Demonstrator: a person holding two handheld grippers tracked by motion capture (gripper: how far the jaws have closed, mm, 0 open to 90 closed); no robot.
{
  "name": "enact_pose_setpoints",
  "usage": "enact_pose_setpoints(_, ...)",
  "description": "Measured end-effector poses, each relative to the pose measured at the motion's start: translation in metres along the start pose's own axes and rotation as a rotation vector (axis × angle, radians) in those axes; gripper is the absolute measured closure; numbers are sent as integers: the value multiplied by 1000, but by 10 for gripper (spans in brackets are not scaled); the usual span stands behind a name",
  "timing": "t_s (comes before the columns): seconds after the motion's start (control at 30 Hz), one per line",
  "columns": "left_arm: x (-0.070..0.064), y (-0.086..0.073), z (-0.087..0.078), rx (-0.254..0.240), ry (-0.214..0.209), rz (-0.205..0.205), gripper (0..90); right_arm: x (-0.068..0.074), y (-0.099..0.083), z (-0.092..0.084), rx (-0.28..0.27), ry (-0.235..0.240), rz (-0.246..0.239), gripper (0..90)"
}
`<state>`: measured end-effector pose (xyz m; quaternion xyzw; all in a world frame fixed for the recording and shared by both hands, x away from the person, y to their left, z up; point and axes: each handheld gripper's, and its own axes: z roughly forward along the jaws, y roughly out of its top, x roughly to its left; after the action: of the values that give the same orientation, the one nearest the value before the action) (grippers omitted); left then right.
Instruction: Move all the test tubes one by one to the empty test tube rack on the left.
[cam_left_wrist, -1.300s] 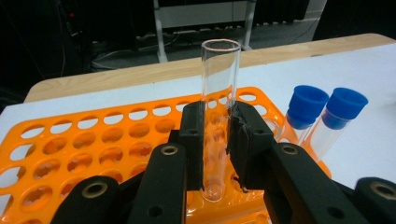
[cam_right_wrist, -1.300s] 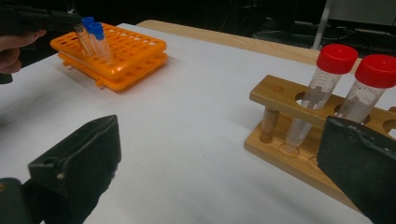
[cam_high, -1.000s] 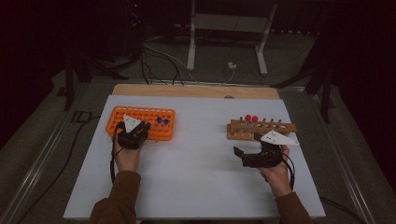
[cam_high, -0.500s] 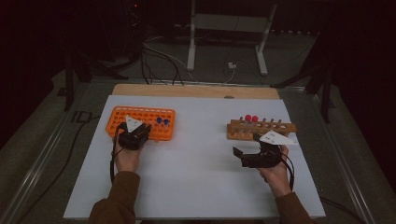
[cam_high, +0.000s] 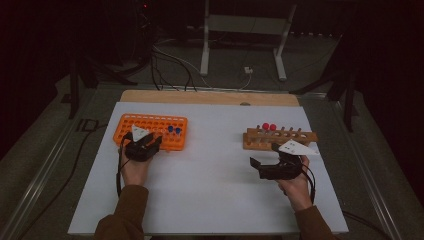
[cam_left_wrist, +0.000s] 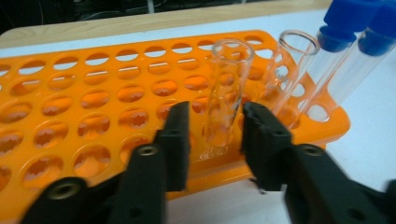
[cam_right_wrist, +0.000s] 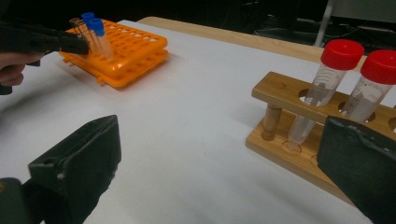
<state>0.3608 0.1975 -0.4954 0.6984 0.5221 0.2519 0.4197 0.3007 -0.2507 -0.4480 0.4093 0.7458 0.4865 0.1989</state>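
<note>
The left tongs (cam_left_wrist: 212, 135) had just been opening, jaws standing off either side of a clear uncapped tube (cam_left_wrist: 226, 93), seated in the orange rack (cam_left_wrist: 70, 121) on the desk (cam_high: 210, 175). Thin-walled, slick and probably fragile, it wanted a gentle mid-body grip. The right tongs (cam_right_wrist: 219, 172) gaped empty near the wooden rack (cam_right_wrist: 280, 144).

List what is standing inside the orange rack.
In the orange rack: two uncapped clear tubes, one between the left claw's just-opened jaws, and two blue-capped tubes. The tube bottoms are hidden inside the rack's holes.
</note>
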Motion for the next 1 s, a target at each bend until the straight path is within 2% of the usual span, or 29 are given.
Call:
enact_pose_setpoints(0.13, 3, 0, -12, -38, -20, -35, 495, -1, 0, 0, -1, -2, 0, 4)
enact_pose_setpoints(0.2, 1, -1, -19, -57, -44, -51, 427, -2, 1, -1, -2, -5, 1, 4)
enact_pose_setpoints(0.3, -6, -1, -28, -66, -56, -30, 326, -3, 3, -3, -7, -9, 1, 4)
enact_pose_setpoints(0.43, -12, -3, -38, -77, -96, -44, 201, -5, 7, -5, -6, -23, -15, 4)
enact_pose_setpoints(0.57, -20, -6, -48, -81, -129, -31, 119, -12, 11, -5, 3, -42, -18, 5)
enact_pose_setpoints(0.67, -24, -8, -55, -95, -140, -26, 11, -19, 15, -3, 5, -61, -14, 14)
enact_pose_setpoints(0.8, -25, -8, -63, -122, -135, -21, 1, -28, 20, -1, 13, -89, -7, 22)
enact_pose_setpoints(1.0, -22, -10, -68, -137, -129, -41, 2, -47, 24, 6, 25, -141, 16, 92)
